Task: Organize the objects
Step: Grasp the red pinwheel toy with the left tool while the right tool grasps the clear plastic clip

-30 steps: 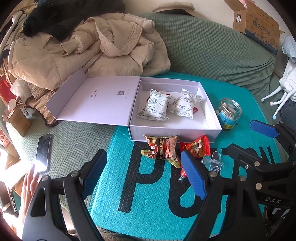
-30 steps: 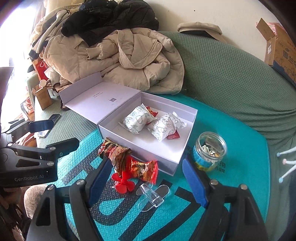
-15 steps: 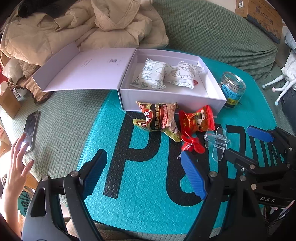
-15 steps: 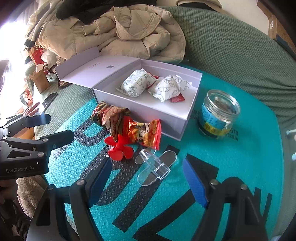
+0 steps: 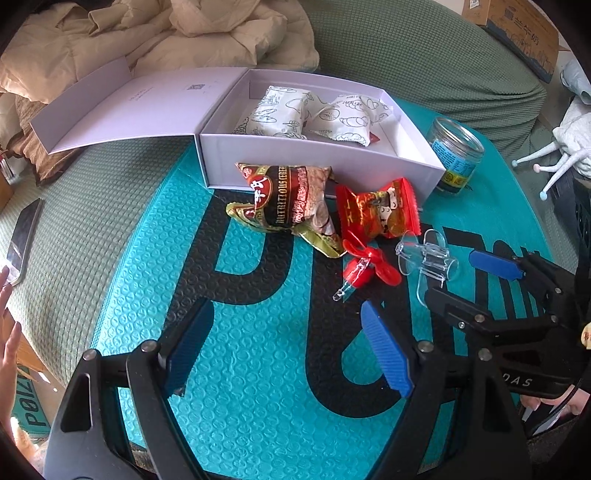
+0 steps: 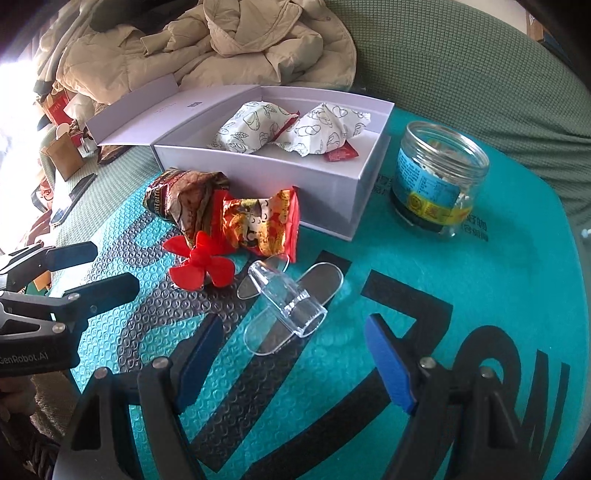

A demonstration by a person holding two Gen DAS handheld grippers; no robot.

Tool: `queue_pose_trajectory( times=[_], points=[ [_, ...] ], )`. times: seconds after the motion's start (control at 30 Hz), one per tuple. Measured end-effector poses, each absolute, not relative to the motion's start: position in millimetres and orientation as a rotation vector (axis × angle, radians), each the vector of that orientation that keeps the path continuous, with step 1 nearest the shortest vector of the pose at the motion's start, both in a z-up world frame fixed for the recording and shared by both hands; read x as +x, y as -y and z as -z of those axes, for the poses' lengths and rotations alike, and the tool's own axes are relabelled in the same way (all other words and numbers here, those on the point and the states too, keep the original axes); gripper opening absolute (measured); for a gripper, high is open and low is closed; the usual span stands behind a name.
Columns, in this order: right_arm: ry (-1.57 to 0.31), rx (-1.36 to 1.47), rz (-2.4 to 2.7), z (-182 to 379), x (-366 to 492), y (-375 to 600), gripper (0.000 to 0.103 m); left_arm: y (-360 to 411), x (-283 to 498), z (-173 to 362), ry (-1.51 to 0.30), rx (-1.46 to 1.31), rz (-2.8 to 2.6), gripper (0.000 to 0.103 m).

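An open white box (image 5: 325, 162) (image 6: 332, 192) on a teal mat (image 5: 258, 369) holds two white printed snack packs (image 5: 280, 110) (image 6: 255, 125) and a small red sachet (image 6: 341, 153). Against its front wall lie a dark snack bag (image 5: 288, 199) (image 6: 184, 195), a red snack bag (image 5: 376, 212) (image 6: 258, 225), a red propeller toy (image 5: 369, 266) (image 6: 201, 266) and a clear plastic piece (image 5: 424, 258) (image 6: 288, 302). My left gripper (image 5: 284, 310) (image 6: 114, 264) hangs open over bare mat. My right gripper (image 6: 293, 325) (image 5: 450, 275) is open just short of the clear piece, with its pads off it.
A lidless glass jar (image 5: 456, 155) (image 6: 437, 177) stands right of the box. Beige coats (image 5: 166, 33) are heaped on the green couch behind. A phone (image 5: 22, 240) lies at the left with a person's hand (image 5: 7, 332) near it. A cardboard carton (image 5: 517, 22) sits at the back right.
Both grippers have sunk toward the mat and tipped further down, so the snacks and clear piece now lie close in front. Both stay equally wide open. Nothing was taken up.
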State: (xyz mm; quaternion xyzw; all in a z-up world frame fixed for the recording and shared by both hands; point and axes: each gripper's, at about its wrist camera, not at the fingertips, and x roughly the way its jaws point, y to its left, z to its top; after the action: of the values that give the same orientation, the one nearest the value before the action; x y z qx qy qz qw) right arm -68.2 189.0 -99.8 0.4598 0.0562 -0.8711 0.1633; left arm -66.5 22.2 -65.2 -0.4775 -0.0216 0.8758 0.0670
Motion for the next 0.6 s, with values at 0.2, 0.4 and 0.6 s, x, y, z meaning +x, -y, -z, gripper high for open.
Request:
queue_pose_trajectory(
  times=[0.2, 0.4, 0.6],
  points=[
    [-0.164, 1.301, 2.462, 108, -73, -188, 0.080, -28, -68, 70, 0.049, -1.421, -2.616, 0.081],
    [-0.155, 1.280, 2.449, 111, -81, -189, 0.069, -35, -75, 72, 0.035, -1.404, -2.595, 0.081],
    [-0.168, 1.265, 2.436, 111, -87, -192, 0.038, -45, -83, 75, 0.023, -1.387, -2.572, 0.081]
  ],
)
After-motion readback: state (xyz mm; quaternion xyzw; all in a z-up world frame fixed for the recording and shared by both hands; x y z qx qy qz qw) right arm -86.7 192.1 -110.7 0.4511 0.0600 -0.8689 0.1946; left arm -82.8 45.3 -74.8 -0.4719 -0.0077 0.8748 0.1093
